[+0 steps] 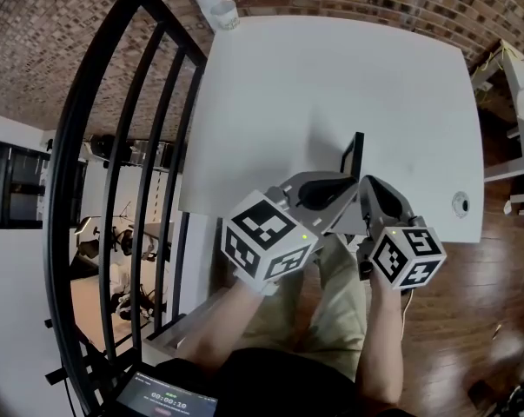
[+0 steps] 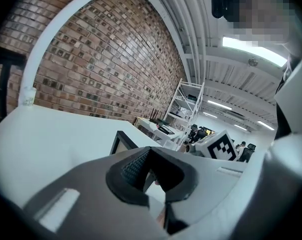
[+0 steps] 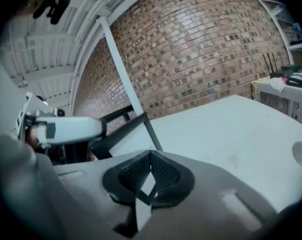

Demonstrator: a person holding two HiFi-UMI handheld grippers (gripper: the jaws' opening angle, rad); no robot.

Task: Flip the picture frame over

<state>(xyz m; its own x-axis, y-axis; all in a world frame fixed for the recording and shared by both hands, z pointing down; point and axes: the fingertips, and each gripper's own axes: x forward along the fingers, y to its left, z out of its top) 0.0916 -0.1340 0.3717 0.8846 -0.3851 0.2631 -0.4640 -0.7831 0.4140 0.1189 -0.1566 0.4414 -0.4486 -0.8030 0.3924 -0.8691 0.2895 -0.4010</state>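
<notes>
The black rectangular picture frame (image 1: 357,155) stands on edge at lower centre of the white table (image 1: 331,76). It shows edge-on as a thin bar running up the frame. Its lower part is hidden behind the left gripper (image 1: 347,181) and right gripper (image 1: 364,183). Both jaw pairs meet tip to tip. Whether they pinch its rim is unclear.

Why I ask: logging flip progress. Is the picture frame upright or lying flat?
Upright, on edge: head view shows the picture frame as a thin standing bar.
</notes>
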